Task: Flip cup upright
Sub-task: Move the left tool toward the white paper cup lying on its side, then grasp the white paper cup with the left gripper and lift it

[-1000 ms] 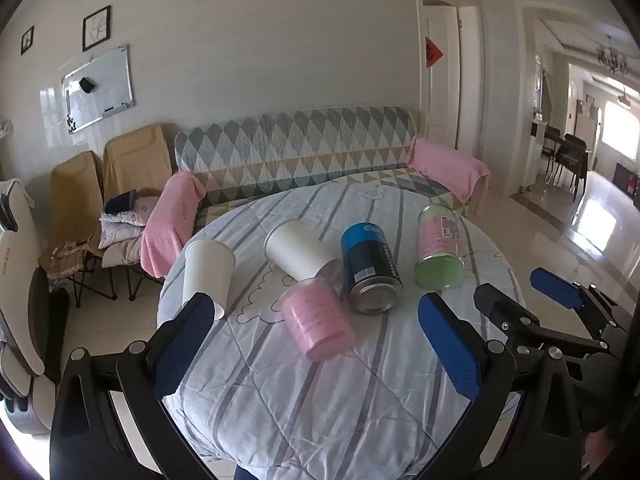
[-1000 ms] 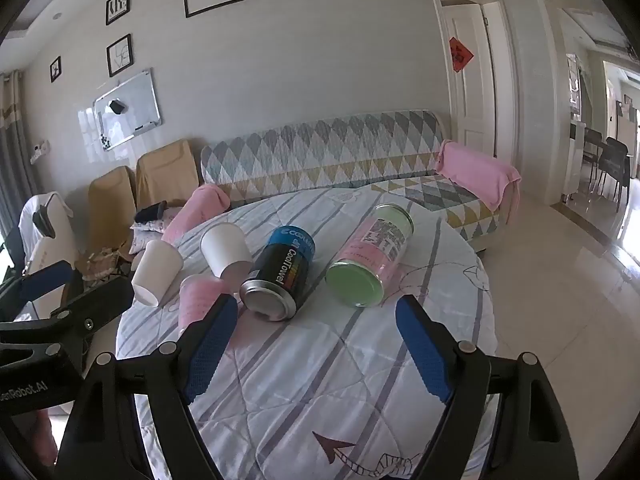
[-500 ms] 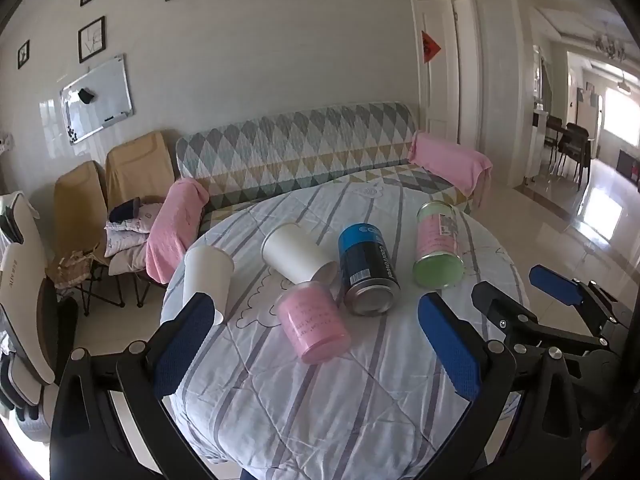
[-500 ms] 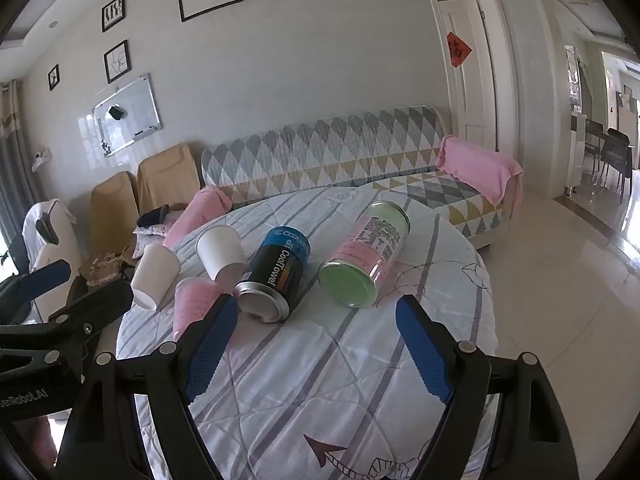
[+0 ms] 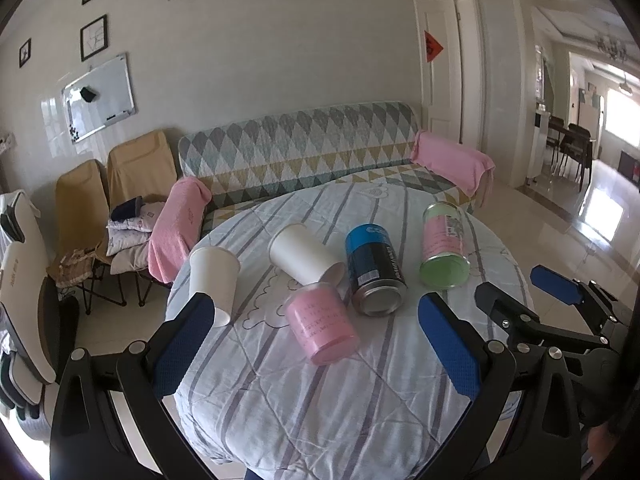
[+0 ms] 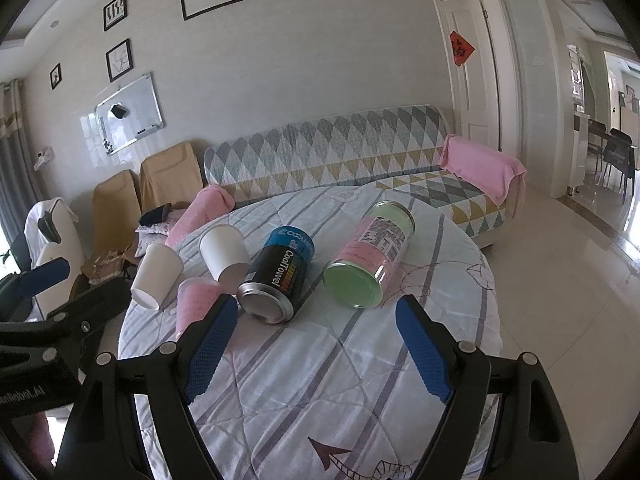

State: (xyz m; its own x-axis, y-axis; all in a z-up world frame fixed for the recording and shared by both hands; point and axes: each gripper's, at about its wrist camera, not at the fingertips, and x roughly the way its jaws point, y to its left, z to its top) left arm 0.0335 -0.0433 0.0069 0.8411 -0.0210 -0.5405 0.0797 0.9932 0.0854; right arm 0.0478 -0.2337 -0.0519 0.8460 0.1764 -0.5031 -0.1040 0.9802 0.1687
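Observation:
Several containers lie on their sides on the round table (image 5: 304, 408): a pink cup (image 5: 322, 330), a white paper cup (image 5: 302, 255), a second white paper cup (image 5: 212, 280) at the left edge, a blue-and-black can (image 5: 374, 276) and a pink-and-green can (image 5: 444, 252). My left gripper (image 5: 316, 352) is open and empty, above the near side of the table, with the pink cup between its fingers' line of sight. My right gripper (image 6: 320, 352) is open and empty, facing the blue-and-black can (image 6: 280, 276) and the pink-and-green can (image 6: 370, 258). The pink cup (image 6: 192, 300) is partly hidden behind its left finger.
The table wears a striped quilted cloth (image 6: 320, 380). Behind it stand a patterned sofa (image 5: 304, 156) with pink towels and folding chairs (image 5: 132, 172) with clothes. A tiled floor (image 6: 560, 280) lies to the right. Each gripper shows at the edge of the other's view.
Both grippers have drawn back and risen slightly, so the table and cups look a little farther away. The cups and cans have not moved. Both grippers stay open.

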